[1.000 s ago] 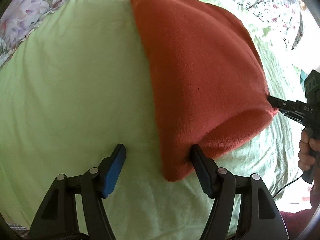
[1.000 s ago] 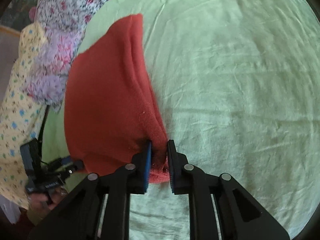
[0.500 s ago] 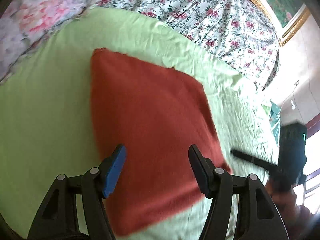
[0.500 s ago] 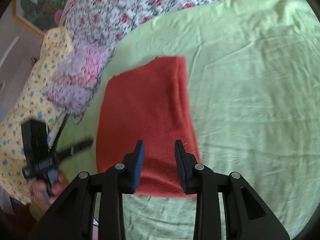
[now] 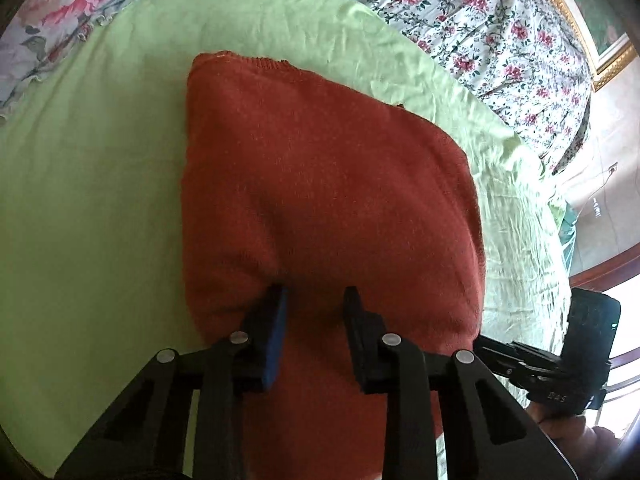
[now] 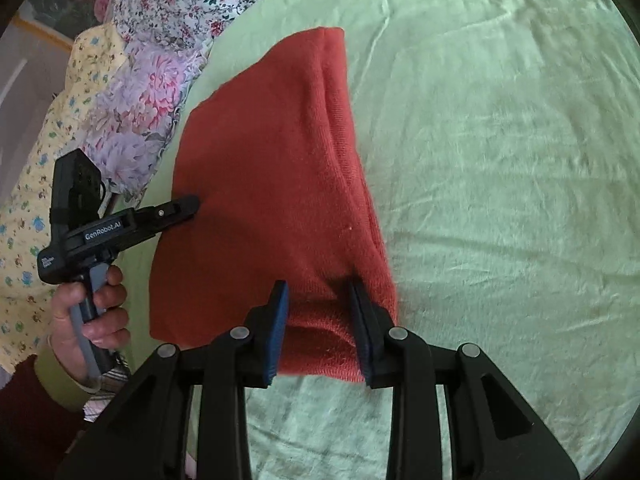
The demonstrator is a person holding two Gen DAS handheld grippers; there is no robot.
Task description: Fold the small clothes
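A rust-red knit garment (image 5: 320,200), folded into a rough rectangle, lies flat on the light green sheet (image 5: 88,184). My left gripper (image 5: 314,300) is open, its fingers resting on the garment's near part with cloth between them. In the right wrist view the garment (image 6: 272,184) lies ahead, and my right gripper (image 6: 318,294) is open with its fingers straddling the garment's near edge. The left gripper also shows in the right wrist view (image 6: 188,206) at the garment's left edge. The right gripper shows in the left wrist view (image 5: 492,350) at the garment's right corner.
Floral bedding (image 5: 480,20) lies beyond the green sheet. A floral pillow (image 6: 136,100) and yellow patterned fabric (image 6: 28,208) lie left of the garment. A framed picture (image 5: 608,40) hangs on the wall. Green sheet (image 6: 500,180) spreads to the right.
My right gripper let go of the garment corner and opened. My left gripper narrowed and moved onto the garment. The garment dropped from a raised fold to lie flat.
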